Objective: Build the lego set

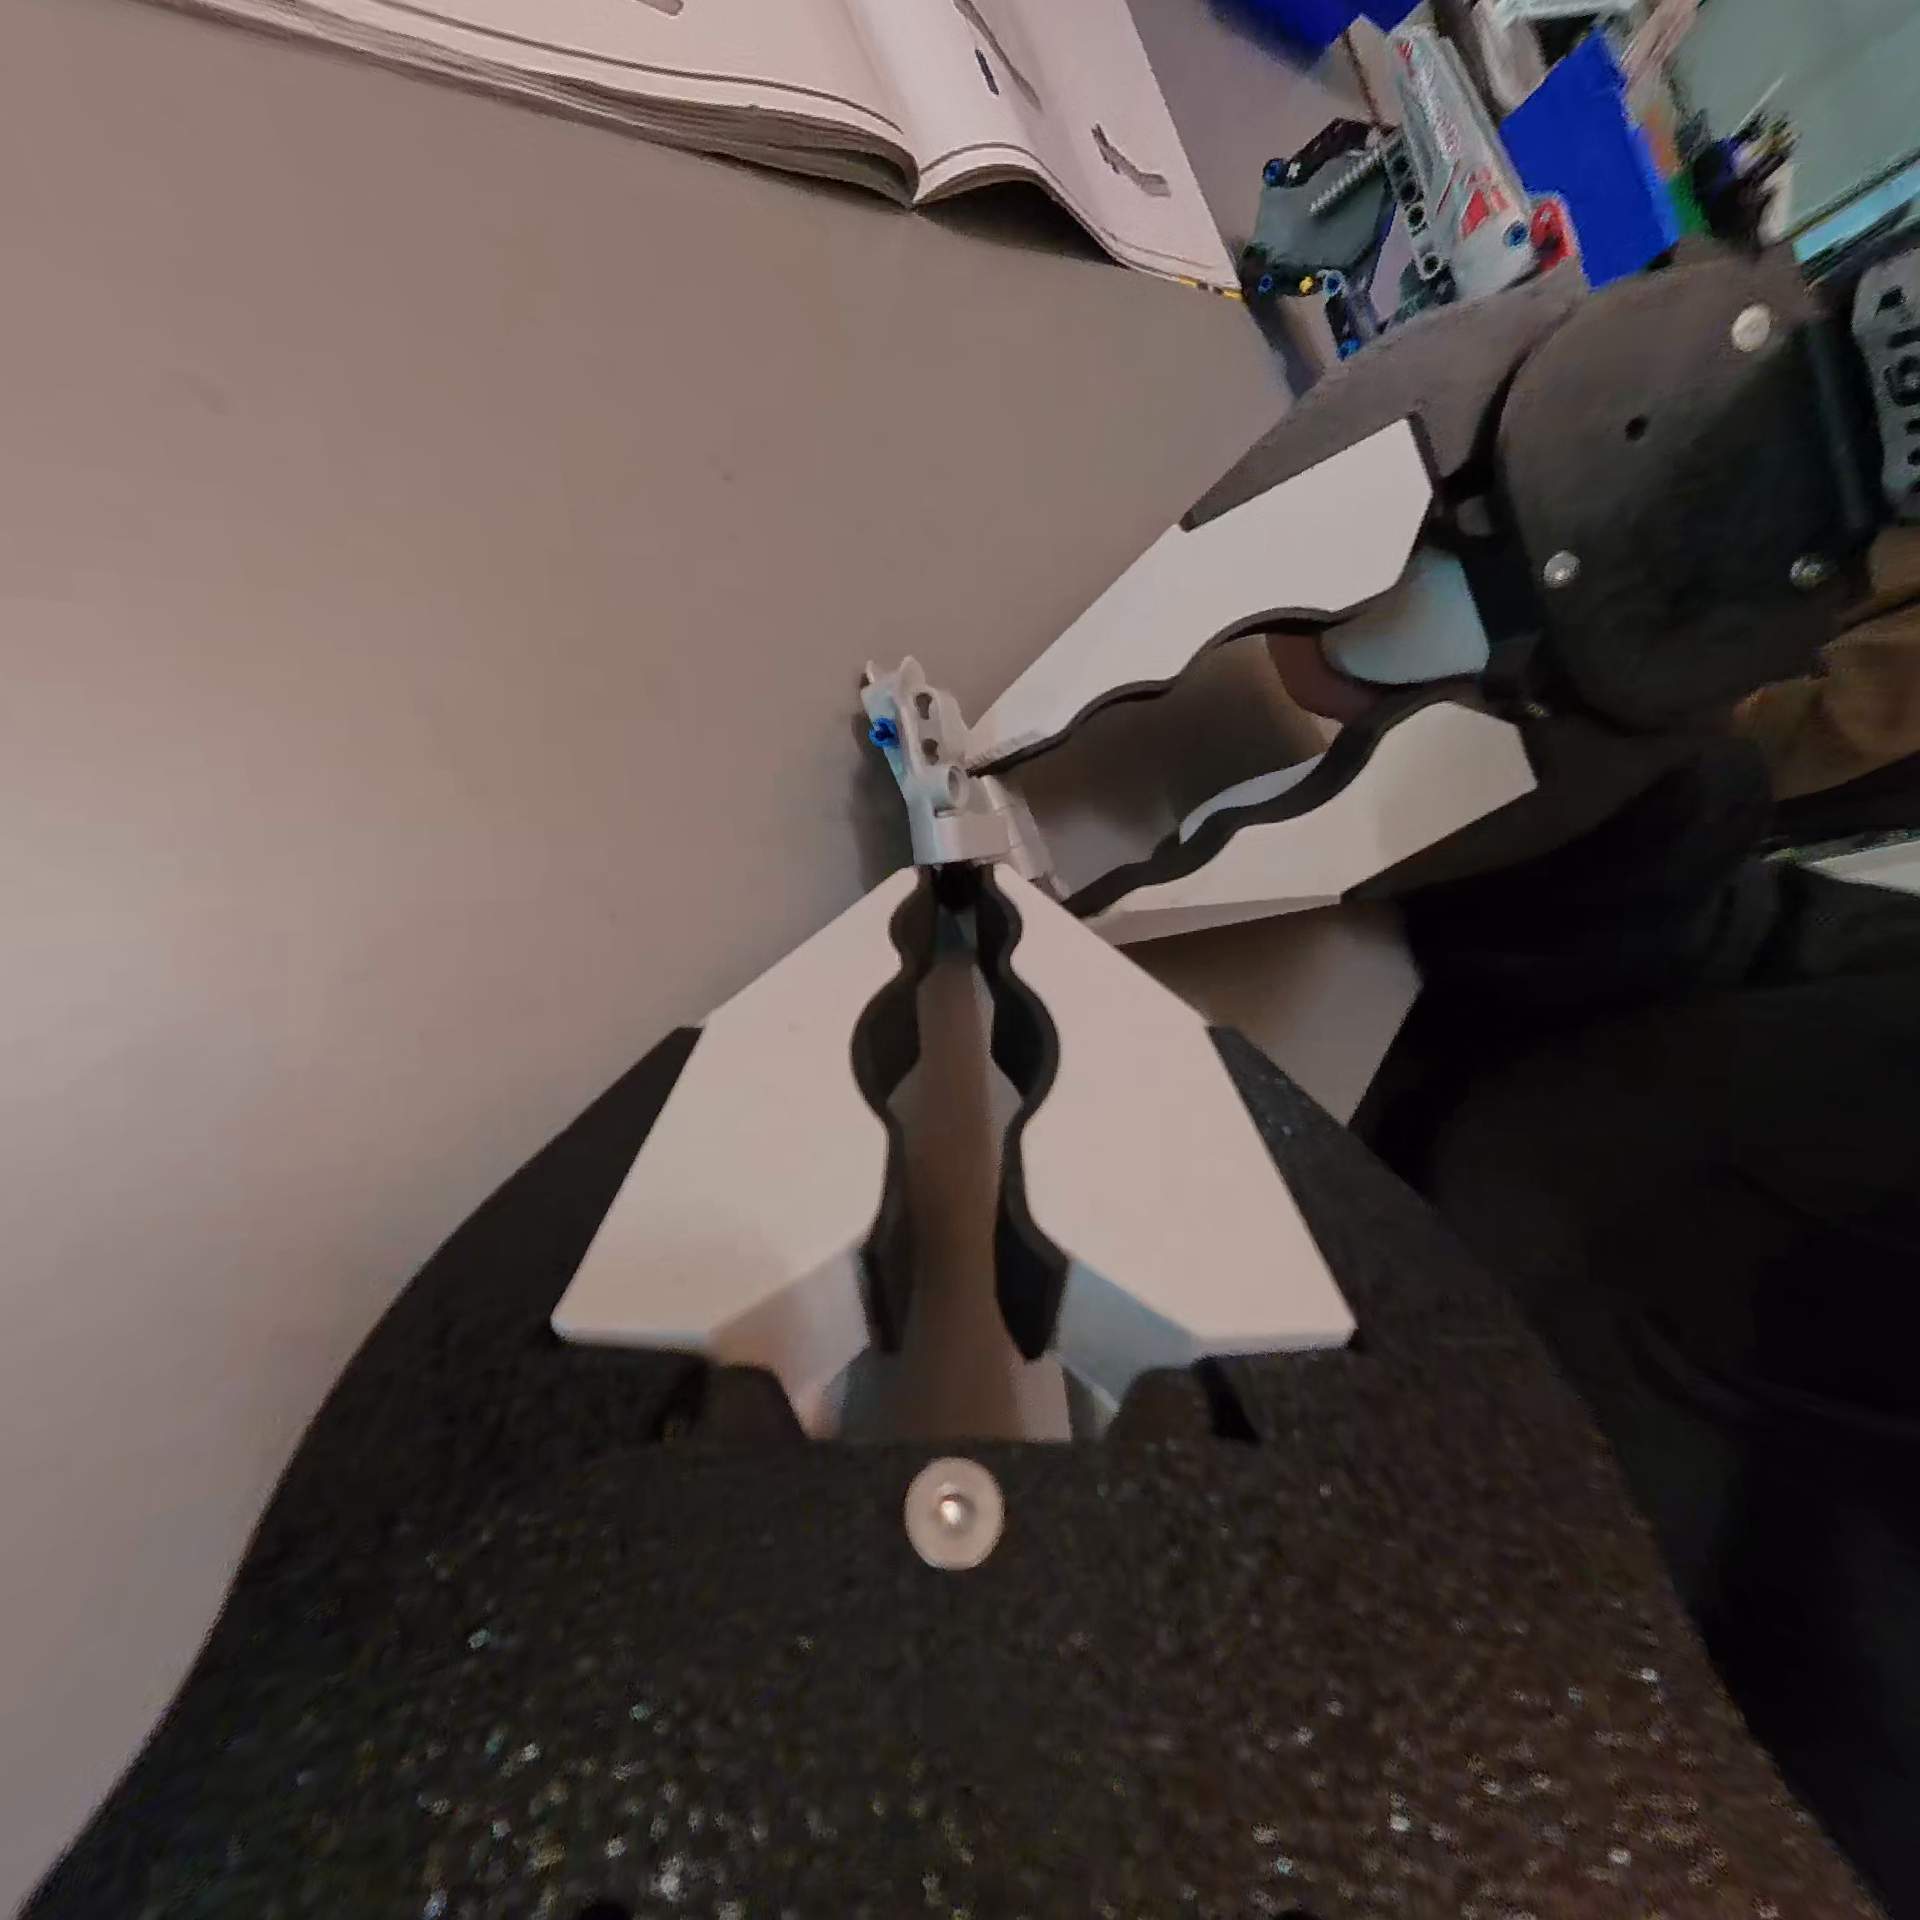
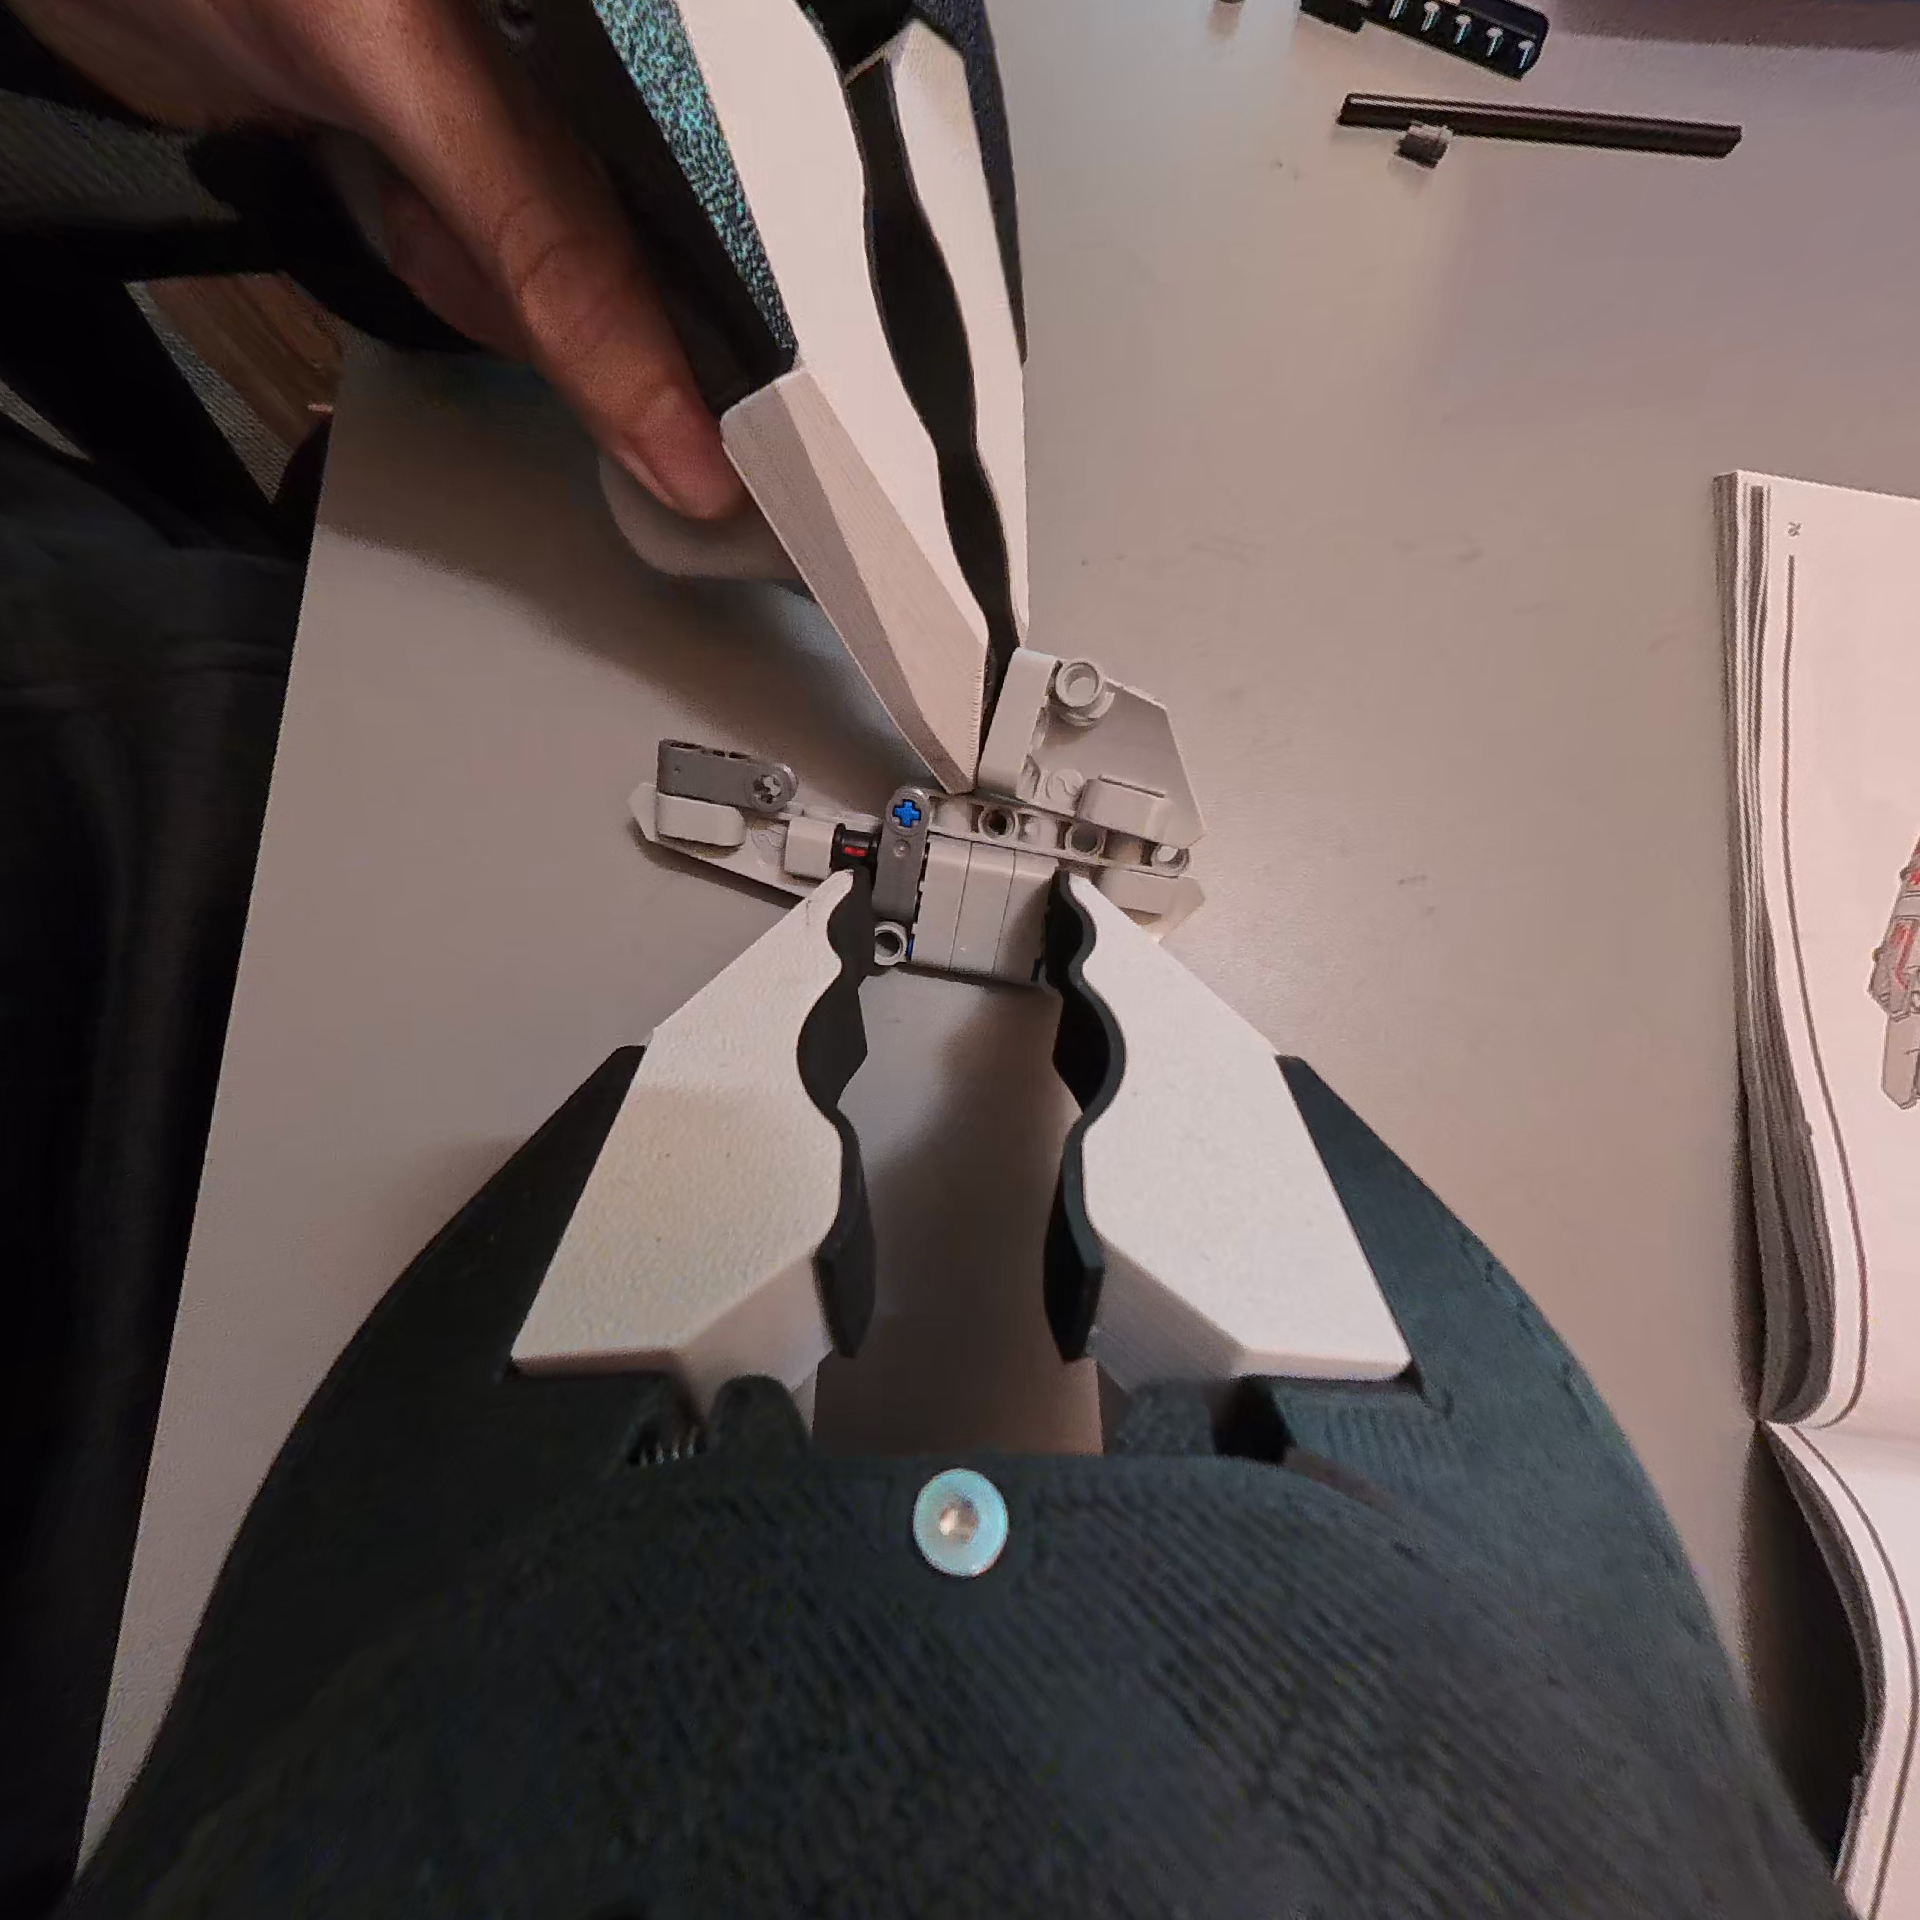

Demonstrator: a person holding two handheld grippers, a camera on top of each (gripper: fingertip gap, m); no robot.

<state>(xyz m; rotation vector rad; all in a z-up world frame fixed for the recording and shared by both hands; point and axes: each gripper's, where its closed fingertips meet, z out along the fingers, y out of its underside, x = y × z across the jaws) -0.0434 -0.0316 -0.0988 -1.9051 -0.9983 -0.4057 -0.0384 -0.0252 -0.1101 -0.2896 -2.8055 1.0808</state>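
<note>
A small grey lego assembly (image 2: 1101, 748) with a blue pin and flat angled panels sits on the pale table (image 2: 1351, 416). My right gripper (image 2: 956, 914) is closed on its grey block from the near side, one finger on each side. My left gripper (image 2: 982, 738) comes down from above and is shut on the assembly's upper grey panel. In the left wrist view, my left gripper (image 1: 951, 888) pinches the assembly (image 1: 935, 748) at its base. My right gripper (image 1: 1023, 831) reaches in from the right and clamps the same piece.
An open instruction booklet (image 2: 1818, 935) lies at the right, and also shows in the left wrist view (image 1: 935, 104). A black beam (image 2: 1455, 31) and a black axle (image 2: 1538, 125) lie at the far edge. A part-built model (image 1: 1455, 208) and blue bins (image 1: 1590, 156) stand beyond. The table edge (image 2: 301, 727) is at the left. Left and right tips are no more than a few centimetres apart. Left tips and right tips are each some 20 cm from the black axle (image 2: 1538, 125).
</note>
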